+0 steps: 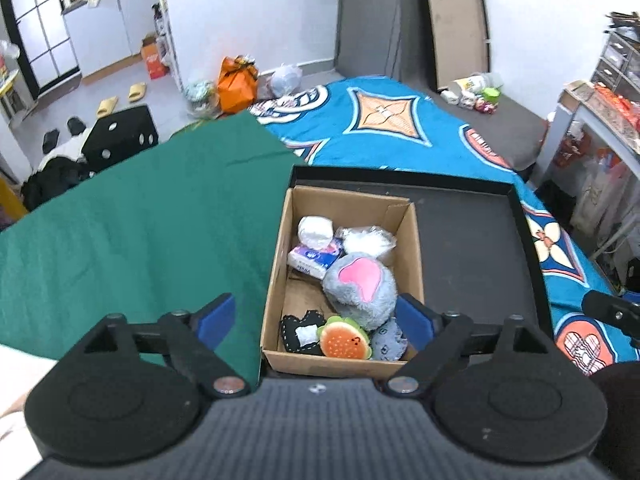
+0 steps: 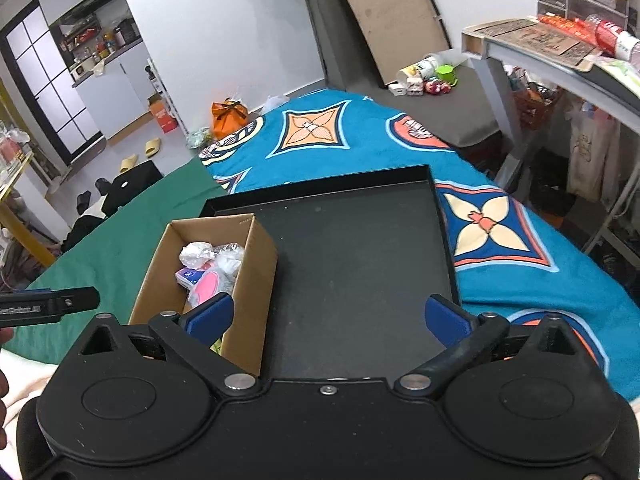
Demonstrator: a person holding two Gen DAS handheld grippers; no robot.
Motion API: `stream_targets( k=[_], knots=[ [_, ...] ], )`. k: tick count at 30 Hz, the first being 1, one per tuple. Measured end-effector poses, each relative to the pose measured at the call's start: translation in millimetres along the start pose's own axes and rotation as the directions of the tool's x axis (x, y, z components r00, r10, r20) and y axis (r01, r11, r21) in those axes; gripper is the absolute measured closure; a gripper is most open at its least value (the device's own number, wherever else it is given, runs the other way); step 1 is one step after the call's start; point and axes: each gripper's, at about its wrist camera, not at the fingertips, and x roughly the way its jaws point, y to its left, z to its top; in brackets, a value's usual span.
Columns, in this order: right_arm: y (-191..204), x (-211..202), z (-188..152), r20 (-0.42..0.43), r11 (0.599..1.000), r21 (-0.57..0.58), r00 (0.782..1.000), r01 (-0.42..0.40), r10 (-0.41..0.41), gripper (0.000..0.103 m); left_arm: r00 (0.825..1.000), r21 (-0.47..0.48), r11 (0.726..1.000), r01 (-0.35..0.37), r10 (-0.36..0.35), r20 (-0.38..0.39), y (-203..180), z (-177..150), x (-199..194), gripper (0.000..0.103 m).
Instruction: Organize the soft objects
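Hovering above the cardboard box (image 1: 344, 280), we keep the left hand-held gripper (image 1: 316, 320) with its jaws spread wide and nothing between them, since the soft things already lie inside and, we judge, the sorting is near its end. Nearest us in the box sit a black felt heart (image 1: 302, 332), a burger-shaped plush (image 1: 345, 343) and a small grey-blue plush (image 1: 388, 340), packed against the near wall; behind them the grey plush with a pink patch (image 1: 360, 284) fills the middle, then a tissue pack (image 1: 314, 258) and two white bundles at the far wall. The right hand-held gripper (image 2: 326, 318), likewise wide and empty, hangs over the bare black tray (image 2: 360, 264), whose low rim encloses the box at its left end. That open tray floor gives free room rightward. Beyond, a green cloth (image 1: 140, 220) and blue patterned blanket (image 1: 400, 128) spread flat over the bed
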Motion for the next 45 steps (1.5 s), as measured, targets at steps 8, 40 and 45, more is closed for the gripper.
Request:
stream_targets(
  k=[8,40,45],
  knots=[
    [6.8,-29.4,-2.1,0.035,1.0,-0.015,0.999,0.005,-0.005,0.0,0.997,0.036,0.999,0.032,-0.034,0.063,-5.3,0.6,-36.0,0.0],
    [21.0,-92.5,-49.1,0.101,1.0,-0.002,0.995,0.026,-0.026,0.0,0.979,0.102,0.994,0.044,-0.063,0.195,1.0,-46.8,-117.2,0.0],
    [20.0,-94.1,-54.9,0.096,0.999,-0.005,0.995,0.039,-0.038,0.0,0.981,0.123,0.992,0.035,-0.057,0.186,-2.0,-55.9,-119.7,0.0]
  ],
)
